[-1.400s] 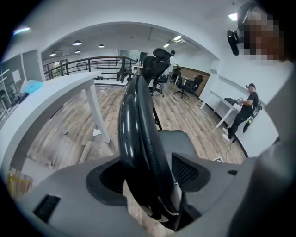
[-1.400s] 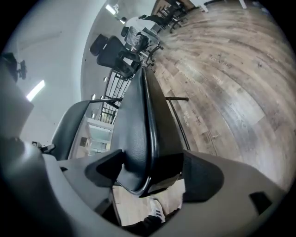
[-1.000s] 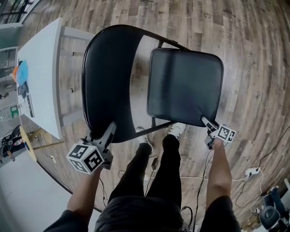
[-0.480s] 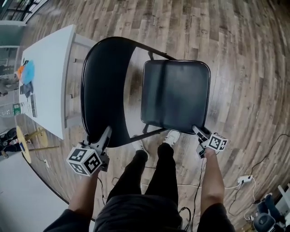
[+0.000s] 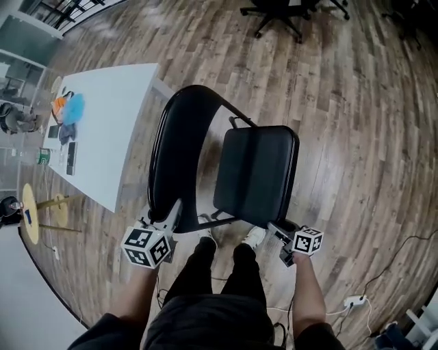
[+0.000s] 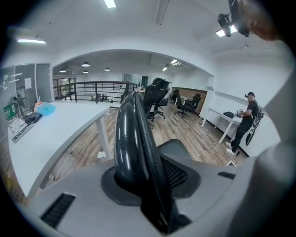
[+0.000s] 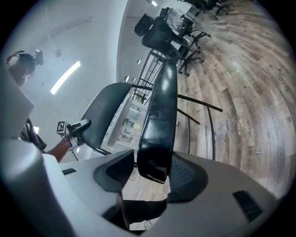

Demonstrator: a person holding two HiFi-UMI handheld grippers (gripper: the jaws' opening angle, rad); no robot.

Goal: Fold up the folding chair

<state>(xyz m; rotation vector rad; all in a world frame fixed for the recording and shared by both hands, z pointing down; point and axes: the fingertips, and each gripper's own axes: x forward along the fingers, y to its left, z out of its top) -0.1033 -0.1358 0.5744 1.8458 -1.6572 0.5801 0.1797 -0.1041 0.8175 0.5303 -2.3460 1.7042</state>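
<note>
The black folding chair stands on the wood floor in front of me, with its backrest (image 5: 174, 157) to the left and its seat (image 5: 256, 174) tilted up beside it. My left gripper (image 5: 169, 217) holds the near rim of the backrest (image 6: 132, 139). The rim fills the gap between the jaws, which are closing on it. My right gripper (image 5: 277, 232) is at the seat's near corner. The seat's edge (image 7: 157, 125) stands between its closing jaws, against one pad and just apart from the other.
A white table (image 5: 102, 123) with small blue and orange items (image 5: 68, 108) stands left of the chair. An office chair (image 5: 280, 14) is at the far end. Cables and a power strip (image 5: 356, 301) lie at the lower right. My shoes (image 5: 254, 237) are under the seat.
Both grippers have risen. The seat has swung up toward the backrest and looks narrower. The left gripper kept hold of the backrest's rim.
</note>
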